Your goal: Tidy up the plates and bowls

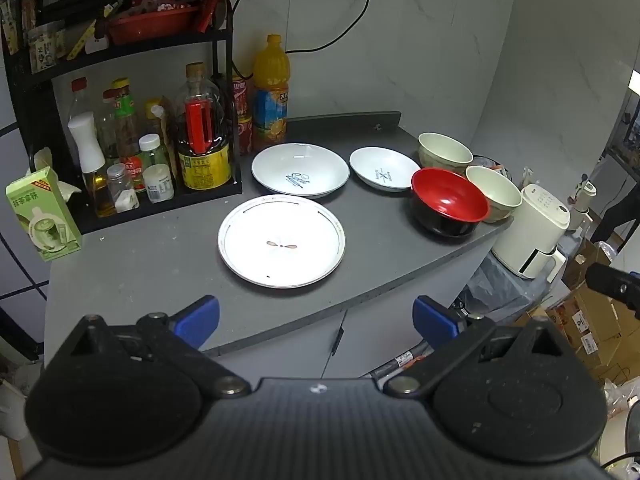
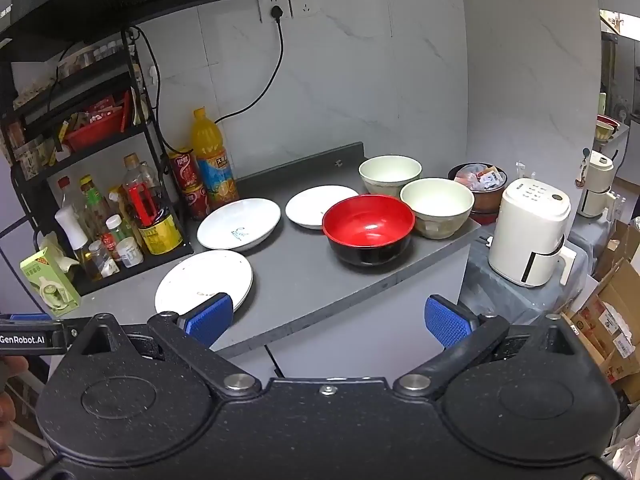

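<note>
From the left wrist view, three round white plates (image 1: 281, 241) and the shiny red-and-black bowl (image 1: 449, 207) are sitting apart on the grey counter (image 1: 160, 264); nothing is getting stacked yet. The left gripper (image 1: 316, 316) is hanging wide open, holding nothing.

From the right wrist view, two pale green bowls (image 2: 437, 207) are waiting behind the red bowl. The right gripper (image 2: 329, 317) is gaping empty too.

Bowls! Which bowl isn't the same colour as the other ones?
The red bowl, red inside and black outside. It sits nearest the counter's front edge; the two cream bowls behind it are pale all over.
</note>
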`<state>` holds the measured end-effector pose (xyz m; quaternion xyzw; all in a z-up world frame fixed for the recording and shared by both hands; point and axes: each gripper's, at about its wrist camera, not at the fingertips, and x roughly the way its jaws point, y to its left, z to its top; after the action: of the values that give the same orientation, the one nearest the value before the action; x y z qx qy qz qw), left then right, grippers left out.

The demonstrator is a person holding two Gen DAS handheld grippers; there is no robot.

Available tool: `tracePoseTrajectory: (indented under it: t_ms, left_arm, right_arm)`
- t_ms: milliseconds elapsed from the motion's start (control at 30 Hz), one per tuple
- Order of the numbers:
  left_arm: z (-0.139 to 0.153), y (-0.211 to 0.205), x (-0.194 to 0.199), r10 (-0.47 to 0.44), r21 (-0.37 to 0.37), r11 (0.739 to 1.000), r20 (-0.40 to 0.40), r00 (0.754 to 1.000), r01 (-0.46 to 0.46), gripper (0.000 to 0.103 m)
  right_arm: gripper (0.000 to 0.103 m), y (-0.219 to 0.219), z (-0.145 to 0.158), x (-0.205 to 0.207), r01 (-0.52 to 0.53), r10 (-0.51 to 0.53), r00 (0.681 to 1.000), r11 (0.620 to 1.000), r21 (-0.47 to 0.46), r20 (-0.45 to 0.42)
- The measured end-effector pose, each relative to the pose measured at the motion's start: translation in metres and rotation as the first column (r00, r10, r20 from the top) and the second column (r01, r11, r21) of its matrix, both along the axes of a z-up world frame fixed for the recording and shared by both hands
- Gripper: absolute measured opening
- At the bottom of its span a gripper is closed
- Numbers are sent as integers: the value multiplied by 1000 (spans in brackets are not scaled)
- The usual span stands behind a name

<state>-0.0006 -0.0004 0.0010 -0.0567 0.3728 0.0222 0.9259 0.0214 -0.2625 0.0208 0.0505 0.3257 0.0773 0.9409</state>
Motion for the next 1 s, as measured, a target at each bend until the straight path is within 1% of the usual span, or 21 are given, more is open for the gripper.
tracePoseTrajectory:
  t_ms: [100,333,400,500,567,600,733,833,900,1000]
  left_arm:
    - [3,-2,-2,-3,-1,1000,4,1000,3,102]
    - [8,-8,-5,-18,10,1000,22,1000,18,102]
    - [5,-10,-11,-13,10,1000,27,1000,13,102]
    - [2,-8,-11,-5,-21,1000,14,1000,5,102]
    - [1,-9,-12,-2,-12,1000,16,1000,3,102]
    - [2,-8,-14,-4,0,1000,35,999,4,102]
    - [3,-9,-16,-1,2,1000,37,999,1,102]
    - [4,-10,-17,0,3,1000,43,999,0,102]
    - [4,-9,-17,0,5,1000,48,999,-1,102]
    - [4,-8,-17,1,-1,1000,27,1000,-1,102]
  right_arm:
    - [103,0,2,-1,1,-1,1000,1000,-10,-1]
    - [103,-4,5,-6,17,-17,1000,1000,1,15]
    - [103,-5,6,-7,22,-22,1000,1000,0,20]
    - [103,-5,6,-9,20,-19,1000,1000,-6,22]
    - [103,-5,6,-9,20,-20,1000,1000,-4,21]
    - [103,-5,6,-8,21,-21,1000,1000,-4,20]
    - [103,-7,4,-11,23,-23,1000,1000,-9,14]
    - [103,-11,5,-13,28,-28,1000,999,31,1]
    - [103,-11,6,-14,29,-29,1000,999,28,4]
    - [103,-10,6,-15,23,-24,1000,1000,17,9]
